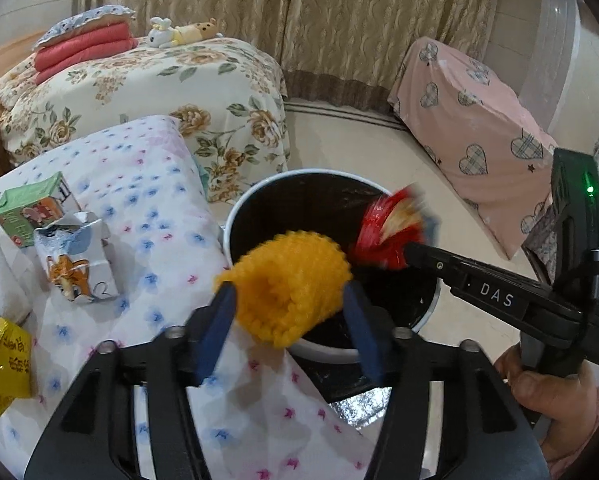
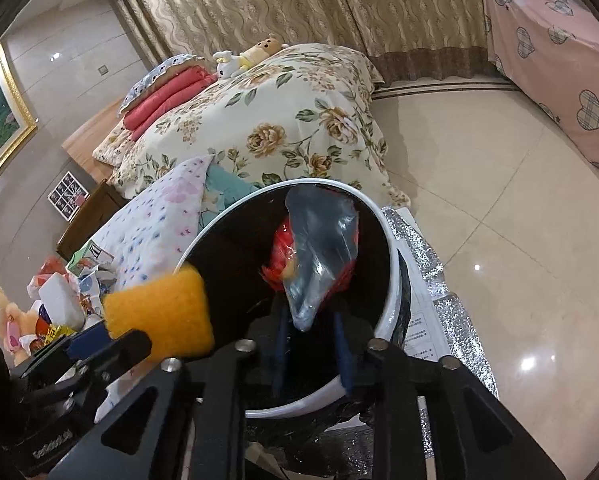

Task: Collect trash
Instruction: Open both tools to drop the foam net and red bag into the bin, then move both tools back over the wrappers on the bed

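Over the bin, yellow sponge between spread left jaws, red wrapper seemingly loose between parted right jaws

The left gripper points steeply down, its blue-padded jaws standing apart, neither pad clearly pressing what lies between them. The right gripper tilts down likewise, just beside the left one, jaws slightly parted. A hand wraps the right gripper's handle from below.
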Action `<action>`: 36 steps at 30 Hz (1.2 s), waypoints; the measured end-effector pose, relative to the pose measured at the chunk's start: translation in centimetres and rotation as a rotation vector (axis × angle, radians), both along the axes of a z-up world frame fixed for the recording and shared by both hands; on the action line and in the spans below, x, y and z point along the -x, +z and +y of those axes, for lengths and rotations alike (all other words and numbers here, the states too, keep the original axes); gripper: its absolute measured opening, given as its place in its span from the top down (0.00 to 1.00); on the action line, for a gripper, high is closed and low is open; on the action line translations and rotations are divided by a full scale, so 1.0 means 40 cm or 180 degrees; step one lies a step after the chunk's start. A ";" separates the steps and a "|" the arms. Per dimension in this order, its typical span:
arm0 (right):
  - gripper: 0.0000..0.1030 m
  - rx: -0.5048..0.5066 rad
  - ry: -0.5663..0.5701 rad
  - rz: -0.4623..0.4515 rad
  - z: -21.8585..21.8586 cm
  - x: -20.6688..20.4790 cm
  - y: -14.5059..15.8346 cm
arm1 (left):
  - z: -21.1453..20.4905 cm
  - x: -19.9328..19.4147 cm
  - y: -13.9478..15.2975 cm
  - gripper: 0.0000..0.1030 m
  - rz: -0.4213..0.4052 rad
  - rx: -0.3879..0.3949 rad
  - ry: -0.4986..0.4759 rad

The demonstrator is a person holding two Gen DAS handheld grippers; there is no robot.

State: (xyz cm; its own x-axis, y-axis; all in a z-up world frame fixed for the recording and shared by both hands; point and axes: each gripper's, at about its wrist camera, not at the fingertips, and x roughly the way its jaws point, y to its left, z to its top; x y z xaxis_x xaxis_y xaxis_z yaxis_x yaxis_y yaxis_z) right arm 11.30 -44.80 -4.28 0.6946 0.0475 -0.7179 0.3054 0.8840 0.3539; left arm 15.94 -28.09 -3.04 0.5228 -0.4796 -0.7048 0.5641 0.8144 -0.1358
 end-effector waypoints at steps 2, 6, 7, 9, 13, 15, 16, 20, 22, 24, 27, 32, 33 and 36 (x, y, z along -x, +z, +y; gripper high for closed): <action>0.51 -0.0019 -0.0020 -0.0007 -0.003 0.003 0.000 | 0.007 0.005 0.002 0.41 -0.0006 -0.0003 0.0020; 0.45 -0.0034 -0.0031 -0.0047 0.005 0.014 0.008 | 0.041 0.024 0.006 0.37 -0.0007 0.0029 0.0103; 0.40 -0.0034 -0.0034 -0.0057 0.008 0.015 0.011 | 0.050 0.026 0.007 0.36 -0.0006 0.0038 0.0124; 0.34 -0.0035 -0.0032 -0.0091 0.017 0.020 0.016 | 0.074 0.039 0.010 0.36 -0.0027 0.0057 0.0175; 0.29 -0.0084 0.0020 -0.0133 0.046 0.023 0.026 | 0.128 0.067 0.017 0.33 -0.0085 0.0080 0.0290; 0.28 -0.0099 0.0056 -0.0131 0.063 0.023 0.027 | 0.162 0.078 0.019 0.32 -0.0092 0.0087 0.0372; 0.27 -0.0110 0.0082 -0.0136 0.075 0.023 0.028 | 0.177 0.082 0.018 0.31 -0.0090 0.0092 0.0409; 0.24 -0.0151 0.0185 -0.0138 0.122 0.025 0.026 | 0.244 0.092 0.014 0.31 -0.0062 0.0125 0.0586; 0.24 -0.0161 0.0246 -0.0124 0.151 0.024 0.024 | 0.282 0.098 0.011 0.31 -0.0057 0.0140 0.0685; 0.23 -0.0171 0.0297 -0.0118 0.177 0.026 0.024 | 0.317 0.104 0.010 0.31 -0.0067 0.0152 0.0771; 0.23 -0.0175 0.0382 -0.0121 0.213 0.027 0.024 | 0.356 0.111 0.004 0.31 -0.0071 0.0155 0.0867; 0.23 -0.0153 0.0521 -0.0127 0.272 0.018 0.029 | 0.418 0.116 -0.005 0.31 -0.0049 0.0177 0.1021; 0.23 -0.0149 0.0555 -0.0125 0.284 0.015 0.030 | 0.431 0.116 -0.007 0.31 -0.0049 0.0175 0.1054; 0.23 -0.0122 0.0640 -0.0125 0.315 0.007 0.031 | 0.458 0.119 -0.009 0.31 -0.0062 0.0174 0.1125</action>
